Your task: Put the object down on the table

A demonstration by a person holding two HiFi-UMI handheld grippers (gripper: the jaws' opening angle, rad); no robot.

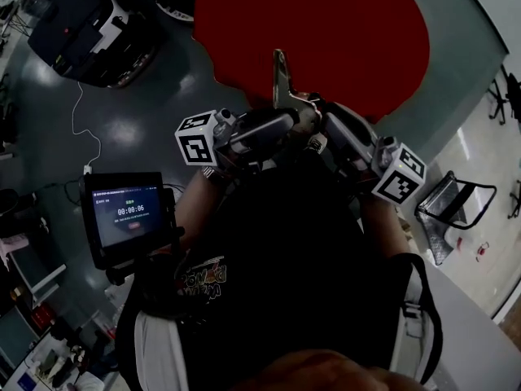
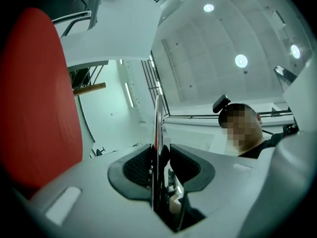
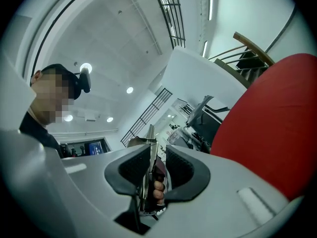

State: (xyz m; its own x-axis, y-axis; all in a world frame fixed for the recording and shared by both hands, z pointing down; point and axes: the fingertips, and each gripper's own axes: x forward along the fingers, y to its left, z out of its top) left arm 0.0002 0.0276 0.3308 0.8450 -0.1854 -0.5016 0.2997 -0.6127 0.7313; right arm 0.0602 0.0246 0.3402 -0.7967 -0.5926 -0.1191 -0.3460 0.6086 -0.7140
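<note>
You held the metal strip (image 1: pixel 281 78) upright, clear of the red table (image 1: pixel 350 23): left gripper (image 2: pixel 159 158) clamped on it, right gripper (image 3: pixel 158 165) slack around it. One thin grip could let it swivel or drop.

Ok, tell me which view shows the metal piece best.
The head view: the metal piece stands broadside against the red table, so its outline shows. The left gripper view sees it edge-on, a thin line between the tongs. The right gripper view shows only a sliver between its tongs.
</note>
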